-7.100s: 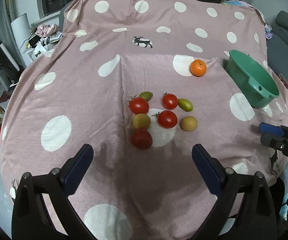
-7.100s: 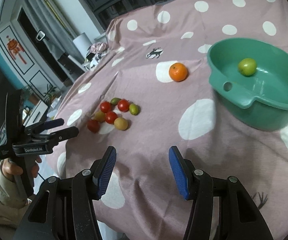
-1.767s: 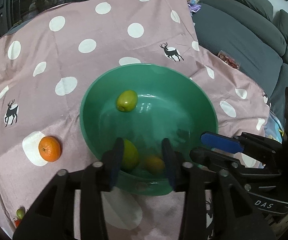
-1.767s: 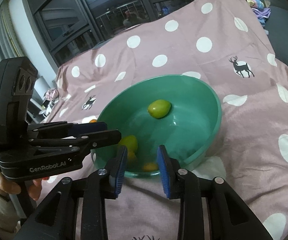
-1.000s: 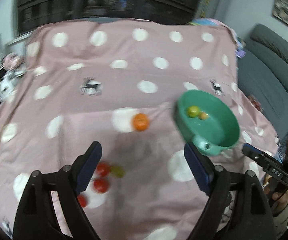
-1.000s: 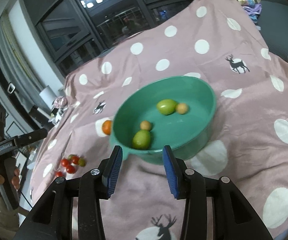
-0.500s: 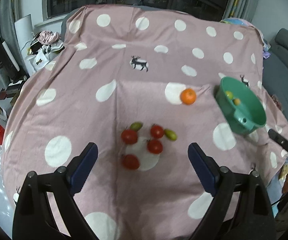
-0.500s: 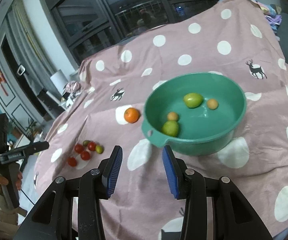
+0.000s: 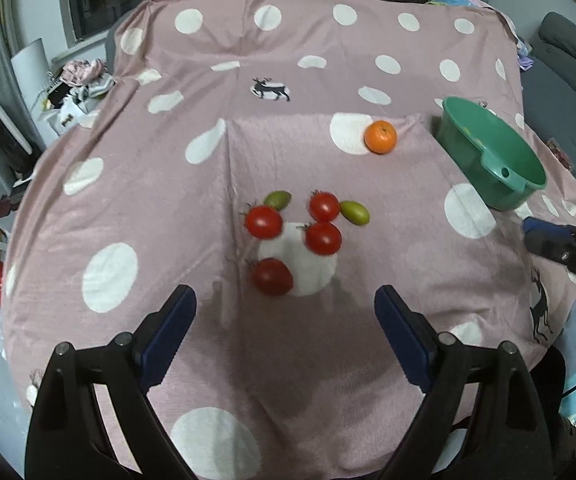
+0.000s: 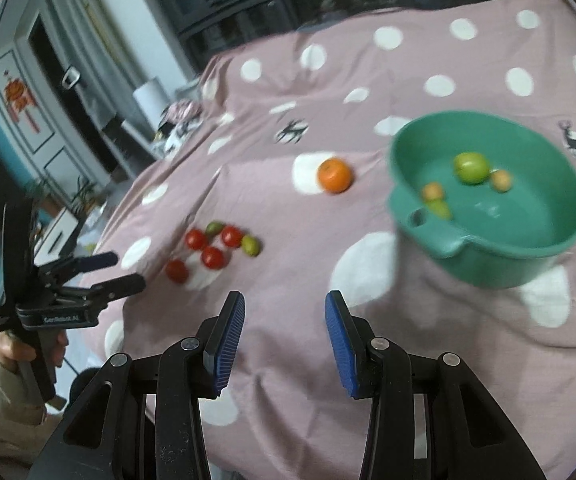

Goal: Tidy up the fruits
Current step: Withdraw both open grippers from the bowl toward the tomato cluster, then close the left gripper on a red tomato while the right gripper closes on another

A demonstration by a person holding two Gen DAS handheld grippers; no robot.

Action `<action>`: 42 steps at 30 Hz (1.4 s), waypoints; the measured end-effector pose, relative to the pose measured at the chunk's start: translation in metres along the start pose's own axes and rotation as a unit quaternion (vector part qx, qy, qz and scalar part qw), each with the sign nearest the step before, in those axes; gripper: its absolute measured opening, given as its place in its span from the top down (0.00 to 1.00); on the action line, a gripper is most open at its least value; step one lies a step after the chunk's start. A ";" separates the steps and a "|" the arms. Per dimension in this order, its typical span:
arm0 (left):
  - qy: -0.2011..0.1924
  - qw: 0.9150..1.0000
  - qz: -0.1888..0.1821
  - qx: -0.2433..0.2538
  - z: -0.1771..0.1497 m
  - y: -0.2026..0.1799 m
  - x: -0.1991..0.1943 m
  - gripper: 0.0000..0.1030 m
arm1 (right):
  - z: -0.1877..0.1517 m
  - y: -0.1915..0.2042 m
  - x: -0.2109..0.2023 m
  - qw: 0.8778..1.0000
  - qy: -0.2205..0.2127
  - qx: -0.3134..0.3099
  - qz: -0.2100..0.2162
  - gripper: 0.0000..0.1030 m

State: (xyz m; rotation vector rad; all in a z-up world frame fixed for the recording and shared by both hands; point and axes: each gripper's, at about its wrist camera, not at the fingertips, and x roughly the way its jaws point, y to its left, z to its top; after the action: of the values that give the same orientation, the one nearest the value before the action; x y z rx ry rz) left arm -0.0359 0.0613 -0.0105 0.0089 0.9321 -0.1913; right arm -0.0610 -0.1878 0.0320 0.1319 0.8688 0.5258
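Note:
Several red tomatoes [image 9: 323,238] and two small green fruits [image 9: 354,212] lie clustered on the pink dotted cloth, just beyond my left gripper [image 9: 284,296], which is open wide and empty. The nearest tomato [image 9: 272,276] lies a little ahead of its fingertips. An orange [image 9: 380,137] sits farther back, left of the green bowl [image 9: 504,196]. In the right wrist view the bowl [image 10: 448,248] holds a green fruit [image 10: 471,167], another green one and two small brownish fruits [image 10: 501,180]. My right gripper [image 10: 284,300] hovers over bare cloth, jaws narrowly open, nothing between them.
A grey sofa [image 9: 568,60] stands right of the table. Clutter and boxes [image 9: 79,80] lie off its left side. The cloth drops over the near edge. A person's hand [image 10: 27,352] holds the left gripper [image 10: 123,269] at the table's left.
The left gripper has come down and closer to the tomato cluster. The right gripper has swung left, so the bowl sits further right in its view. Two brownish fruits went from cluster to bowl.

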 end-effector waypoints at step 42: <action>0.077 0.996 -0.049 -0.004 0.015 0.007 0.074 0.73 | 0.023 0.039 0.089 0.993 0.085 -0.055 0.058 0.59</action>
State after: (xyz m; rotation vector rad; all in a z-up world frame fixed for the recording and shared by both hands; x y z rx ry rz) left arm 0.0205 0.0546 -0.0609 -0.0292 1.0888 -0.2803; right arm -0.0119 -0.1082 -0.0023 0.0368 0.9999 0.6995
